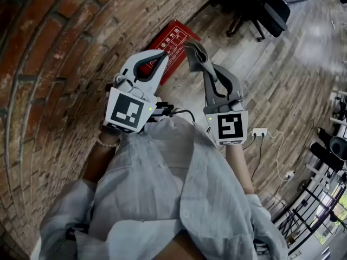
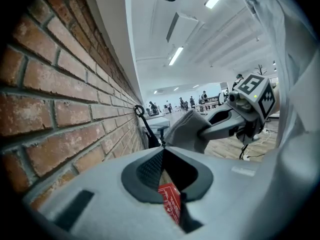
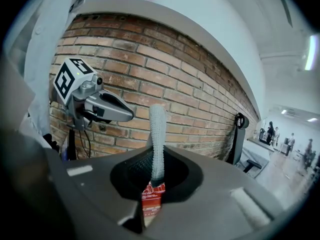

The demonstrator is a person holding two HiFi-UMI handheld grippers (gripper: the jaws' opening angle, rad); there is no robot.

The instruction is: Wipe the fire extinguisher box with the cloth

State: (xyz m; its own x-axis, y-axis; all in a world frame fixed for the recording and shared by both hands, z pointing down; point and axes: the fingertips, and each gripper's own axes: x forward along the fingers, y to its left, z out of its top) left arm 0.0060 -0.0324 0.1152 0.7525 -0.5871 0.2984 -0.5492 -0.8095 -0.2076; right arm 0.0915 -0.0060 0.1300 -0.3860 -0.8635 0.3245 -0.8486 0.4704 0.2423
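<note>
The red fire extinguisher box point(image 1: 174, 41) lies on the wood floor against the foot of the brick wall, beyond both grippers. It also shows as a red patch through the jaw opening of each gripper view point(image 2: 170, 199) point(image 3: 150, 198). My right gripper point(image 1: 195, 61) is shut on a grey cloth point(image 1: 194, 47), which sticks up past the fingertips as a folded strip point(image 3: 157, 134). My left gripper point(image 1: 162, 56) is beside it, nearer the wall, shut with nothing in it point(image 2: 163, 149). Both are held well above the box, apart from it.
The brick wall point(image 1: 49, 64) runs along the left. Black office chairs point(image 1: 260, 10) stand on the floor past the box. A white power strip point(image 1: 259, 131) with cables lies to the right, and a black metal rack point(image 1: 320, 199) fills the lower right.
</note>
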